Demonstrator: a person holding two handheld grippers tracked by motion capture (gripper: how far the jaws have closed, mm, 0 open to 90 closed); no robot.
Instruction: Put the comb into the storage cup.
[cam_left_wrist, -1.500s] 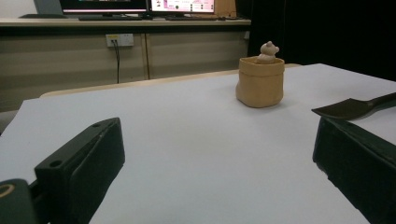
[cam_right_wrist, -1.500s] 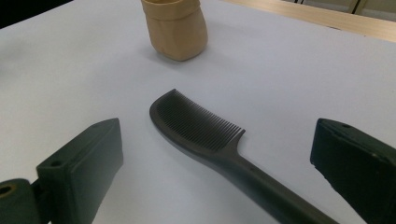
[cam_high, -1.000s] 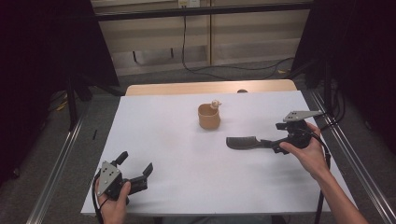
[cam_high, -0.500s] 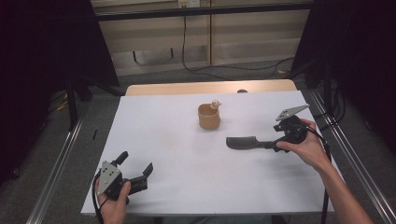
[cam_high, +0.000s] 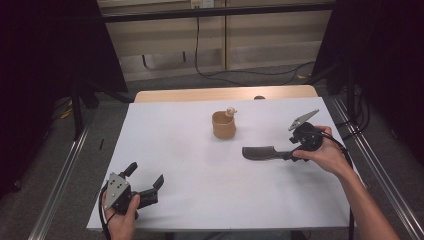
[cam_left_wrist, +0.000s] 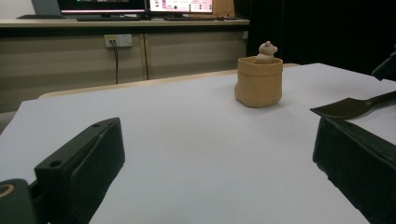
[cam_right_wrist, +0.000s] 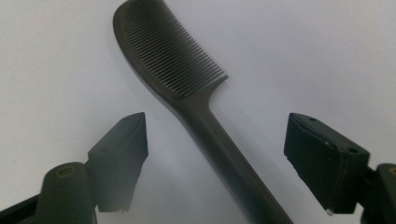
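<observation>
The right gripper (cam_right_wrist: 212, 158) has its jaws spread wide apart, one on each side of the handle of a dark comb (cam_right_wrist: 187, 93), with clear white surface between each jaw and the handle, so nothing is clasped. In the right gripper view the comb lies flat on the white worktop (cam_right_wrist: 327, 56), its fine teeth along the broad head farthest from the jaws and its narrow handle running back between them toward the bottom of the frame. From the high view the right gripper (cam_high: 295, 150) sits at the right side of the worktop (cam_high: 200, 170), held in the person's right hand (cam_high: 327, 155), with the comb (cam_high: 260, 152) stretching out from it toward the middle of the worktop; the grey three-cornered plate rises tilted above the gripper. The left gripper (cam_high: 145, 185) rests at the near left corner of the worktop in the person's left hand (cam_high: 120, 217), its jaws likewise released and empty, well apart from everything else. In the left gripper view the two black jaws stand wide at the bottom corners, bare white surface between them, and beyond them stands a small tan pot (cam_left_wrist: 259, 81) with a little pale bear figure (cam_left_wrist: 266, 50) peeking over its rim. The high view places that pot (cam_high: 223, 125) upright toward the far middle of the worktop, near the comb's head but not touching it. A wooden edge shows along the far side of the white surface, and cables trail across the floor beyond.
</observation>
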